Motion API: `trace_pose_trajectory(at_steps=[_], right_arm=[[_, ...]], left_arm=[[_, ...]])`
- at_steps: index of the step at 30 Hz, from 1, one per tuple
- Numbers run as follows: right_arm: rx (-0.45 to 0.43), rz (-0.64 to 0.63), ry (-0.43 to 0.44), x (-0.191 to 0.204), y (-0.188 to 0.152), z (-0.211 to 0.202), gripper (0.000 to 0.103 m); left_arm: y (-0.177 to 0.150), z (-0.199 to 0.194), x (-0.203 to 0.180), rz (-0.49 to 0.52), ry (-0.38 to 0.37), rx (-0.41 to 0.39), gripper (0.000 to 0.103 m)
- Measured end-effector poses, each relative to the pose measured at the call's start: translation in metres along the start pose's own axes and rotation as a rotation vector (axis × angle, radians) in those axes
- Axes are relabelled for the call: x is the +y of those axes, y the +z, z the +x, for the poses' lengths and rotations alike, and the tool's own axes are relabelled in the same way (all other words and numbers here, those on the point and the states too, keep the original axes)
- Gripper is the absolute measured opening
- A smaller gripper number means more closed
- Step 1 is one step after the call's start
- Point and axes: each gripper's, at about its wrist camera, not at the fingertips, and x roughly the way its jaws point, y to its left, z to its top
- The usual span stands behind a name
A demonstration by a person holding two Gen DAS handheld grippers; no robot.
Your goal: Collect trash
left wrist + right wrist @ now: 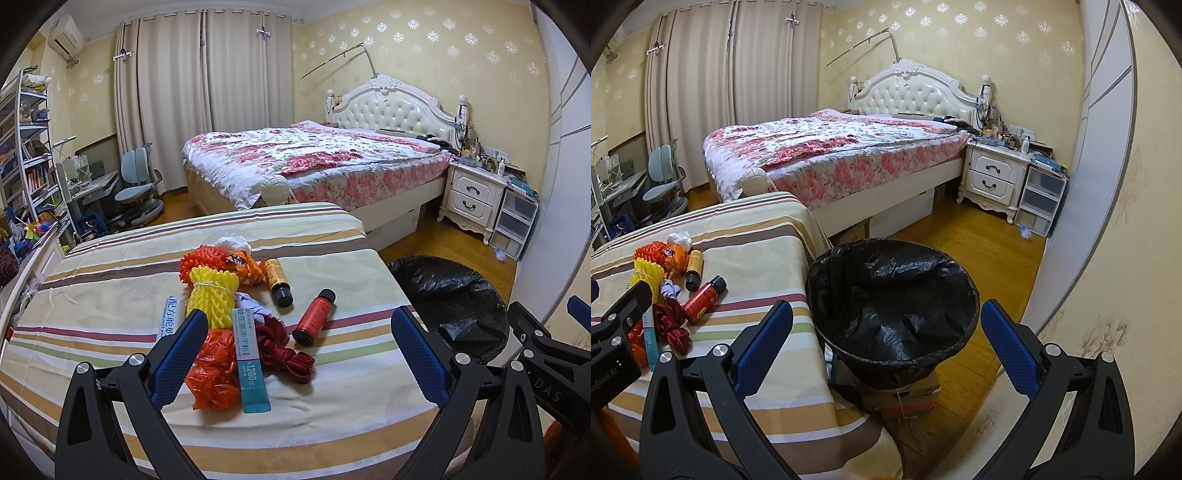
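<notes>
Both hand-held grippers stand with their jaws wide apart and nothing between them: the left hand-held gripper (299,354) hangs over the pile of trash on the striped bed (110,295), and the right hand-held gripper (886,347) hangs above the bin lined with a black bag (827,295), which sits on the floor just beside the bed's edge. Judging from this, the collecting is at its start, with no piece yet picked up. Between the left fingers (177,358) lie the nearest pieces: a crumpled orange plastic bag (214,373), a teal sachet (251,369) and a dark red ribbon (284,354). Slightly farther ahead lie a red bottle (314,317), a yellow foam net (210,299), a yellow bottle (279,282), an orange foam net (197,262), an orange wrapper (247,269) and a white wad (232,243). A second sachet (168,317) is partly hidden by the left finger. The next move likely calls for lowering the left hand-held gripper onto one near piece, closing on it, and carrying it right, over the bin. The bottles may roll if nudged.
</notes>
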Motion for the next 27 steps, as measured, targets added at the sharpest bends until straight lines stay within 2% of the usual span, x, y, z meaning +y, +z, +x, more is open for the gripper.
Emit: trace_pose_trajectory(at_steps=[27], right_arm=[[0.009,0.004,0.001,-0.0018,-0.0032,0.0011,0.1]], left_arm=[[-0.0049,0.0012,-0.0038,0.007,-0.007,0.002,0.097]])
